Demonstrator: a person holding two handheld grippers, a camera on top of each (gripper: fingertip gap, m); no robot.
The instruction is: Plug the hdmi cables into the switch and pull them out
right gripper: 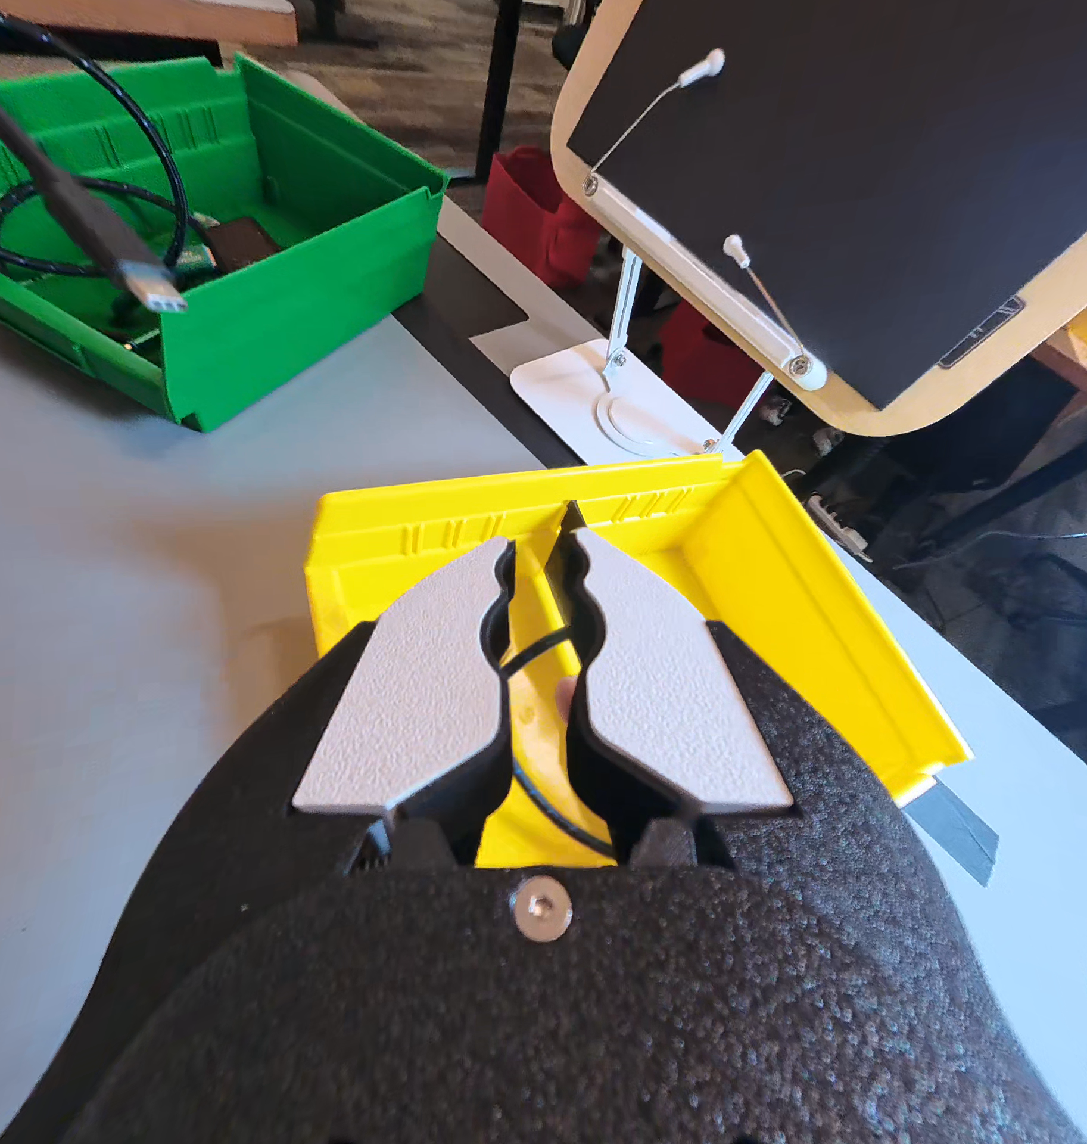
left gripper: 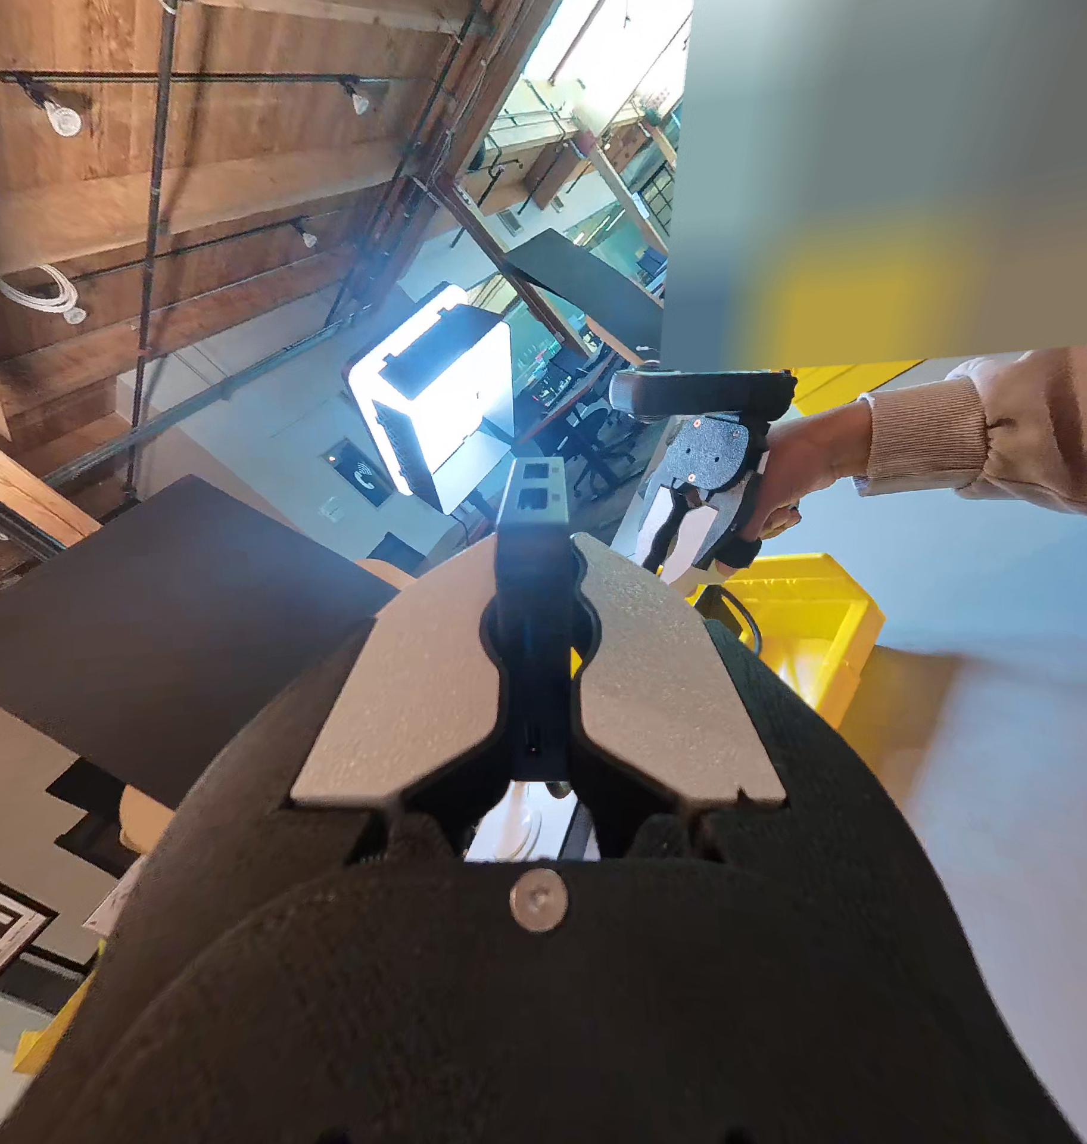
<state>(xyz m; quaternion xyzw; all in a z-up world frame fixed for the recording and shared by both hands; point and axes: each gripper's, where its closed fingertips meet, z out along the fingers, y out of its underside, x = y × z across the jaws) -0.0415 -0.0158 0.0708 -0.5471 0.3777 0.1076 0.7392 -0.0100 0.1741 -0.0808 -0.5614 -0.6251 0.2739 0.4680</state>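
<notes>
In the left wrist view my left gripper (left gripper: 531,557) is shut on the black HDMI switch (left gripper: 537,495), a slim box held up in the air with two empty ports showing on its far end. My right gripper (right gripper: 537,538) hangs over a yellow bin (right gripper: 776,588), jaws a narrow gap apart and holding nothing. A thin black cable (right gripper: 531,656) lies in the bin below the fingers. A black cable with a metal plug (right gripper: 148,288) hangs in the air at the left. The right gripper also shows in the left wrist view (left gripper: 670,557), held by a hand.
A green bin (right gripper: 293,322) with coiled black cables and a small dark box stands at the back left of the grey table (right gripper: 157,557). A dark panel (right gripper: 838,186) on a white stand (right gripper: 565,384) leans over the table's right edge behind the yellow bin. The gap from one gripper's tips to the other's is roughly 25 cm.
</notes>
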